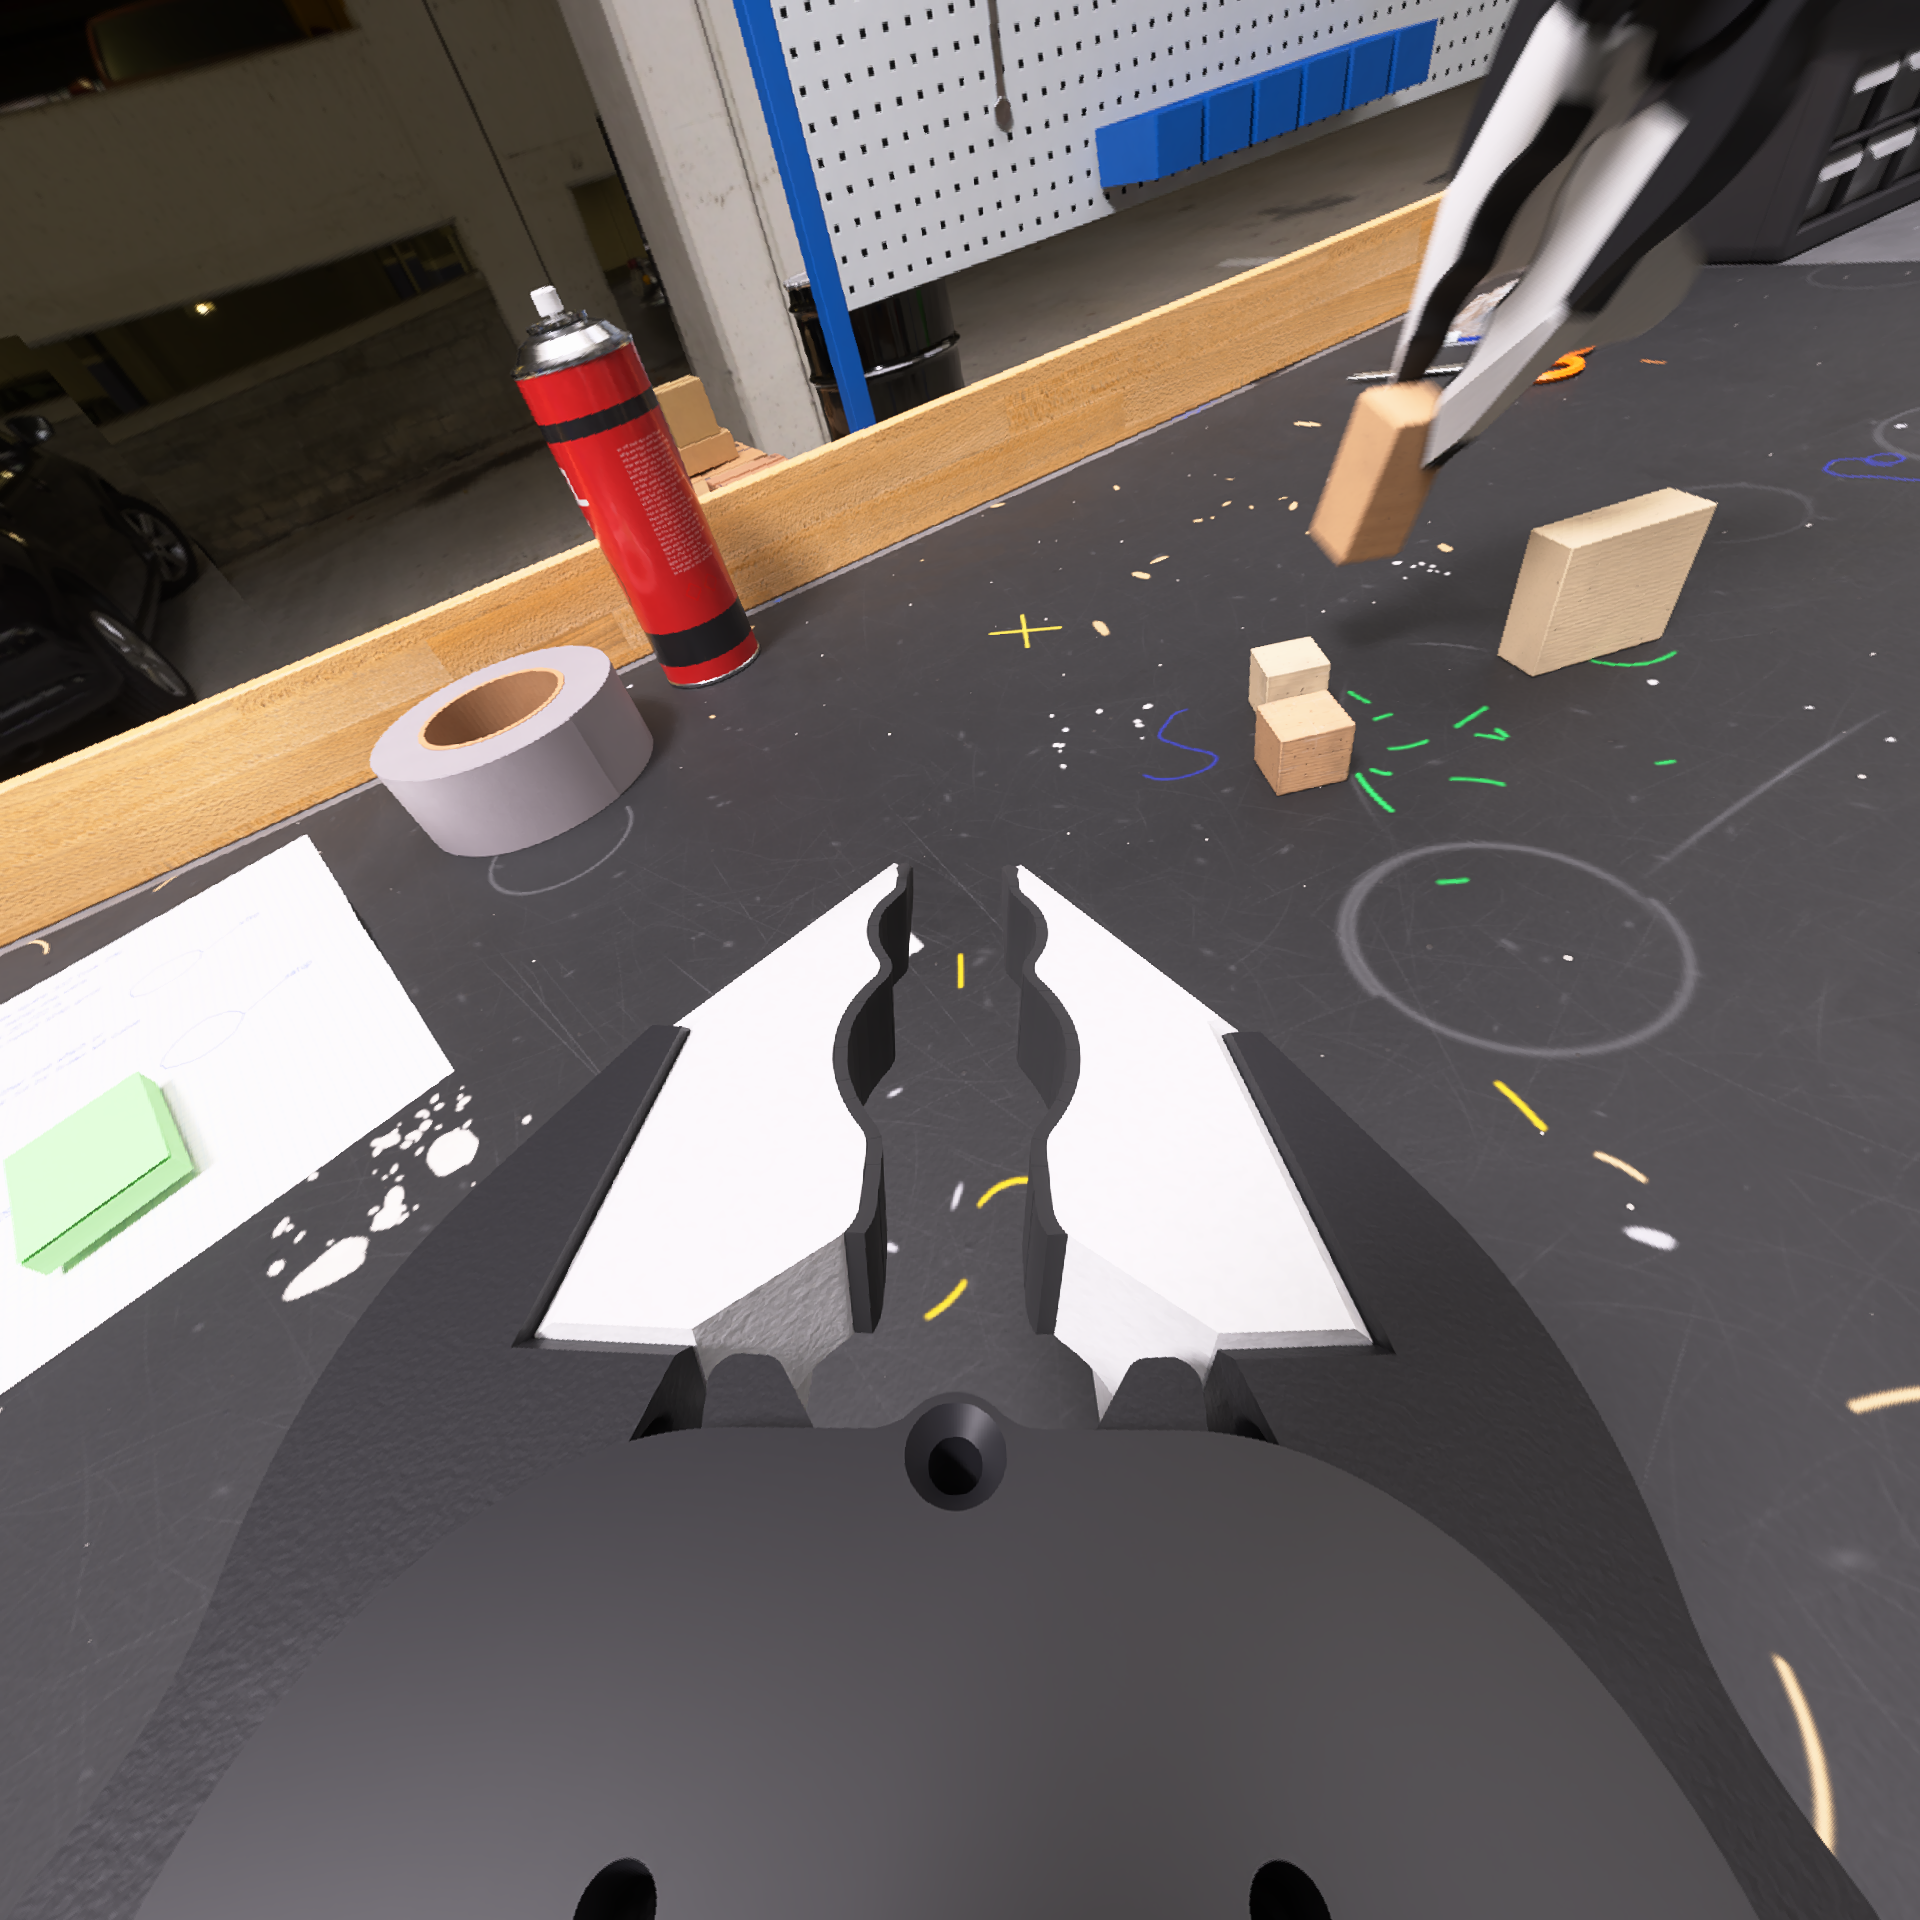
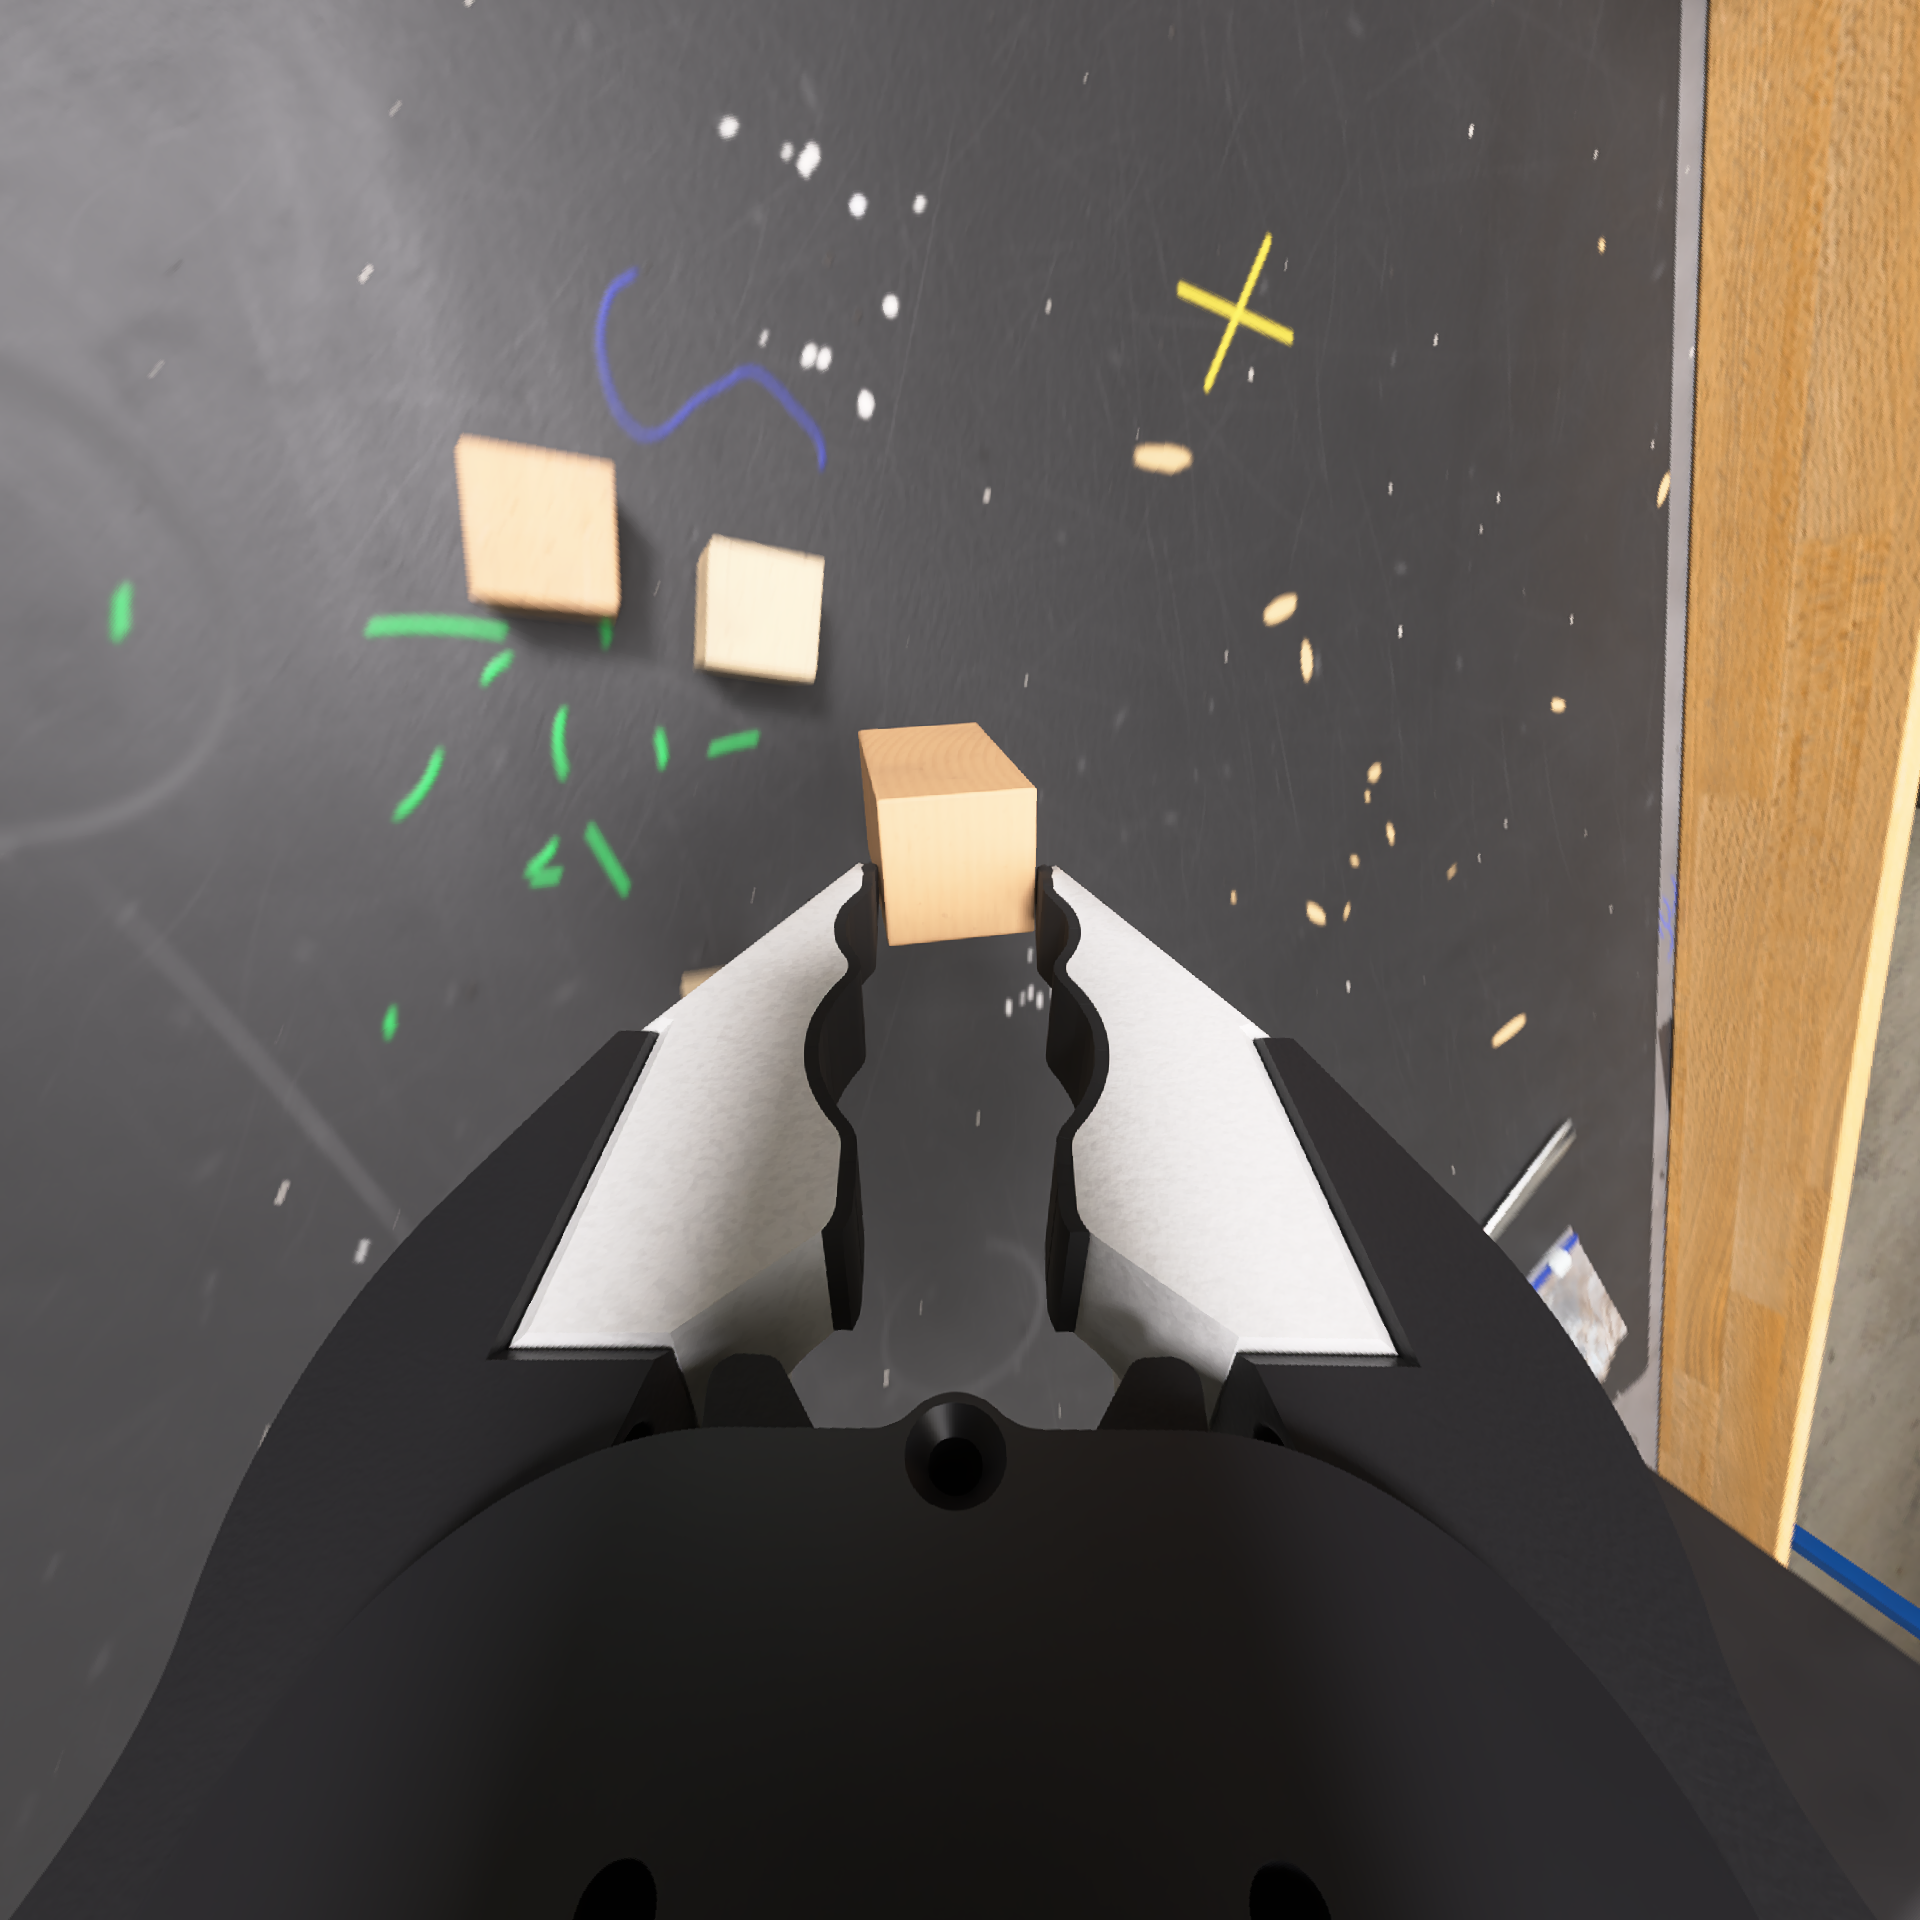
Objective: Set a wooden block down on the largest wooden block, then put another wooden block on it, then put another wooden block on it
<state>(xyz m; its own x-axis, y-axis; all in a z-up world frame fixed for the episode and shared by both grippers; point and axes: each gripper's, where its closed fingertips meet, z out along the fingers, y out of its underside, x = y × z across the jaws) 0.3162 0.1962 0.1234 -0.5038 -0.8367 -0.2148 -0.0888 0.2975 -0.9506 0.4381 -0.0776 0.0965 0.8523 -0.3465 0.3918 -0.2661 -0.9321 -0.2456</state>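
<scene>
The largest wooden block (image 1: 1600, 582), pale and flat, stands on the dark bench top at the right of the left wrist view. My right gripper (image 2: 954, 883) is shut on a tan wooden block (image 2: 951, 842) and holds it in the air. In the left wrist view this gripper (image 1: 1429, 416) and its block (image 1: 1371, 473) hang above and to the left of the largest block. Two small blocks (image 1: 1288, 670) (image 1: 1304, 740) sit side by side on the bench, also seen from above (image 2: 758, 608) (image 2: 538, 525). My left gripper (image 1: 961, 883) is slightly open and empty, low over the bench.
A red spray can (image 1: 634, 499) and a grey tape roll (image 1: 514, 748) stand at the left near the wooden bench rail (image 1: 935, 436). A white paper sheet (image 1: 208, 1039) with a green sticky pad (image 1: 99, 1169) lies at the far left. The rail also shows at the right (image 2: 1787, 727).
</scene>
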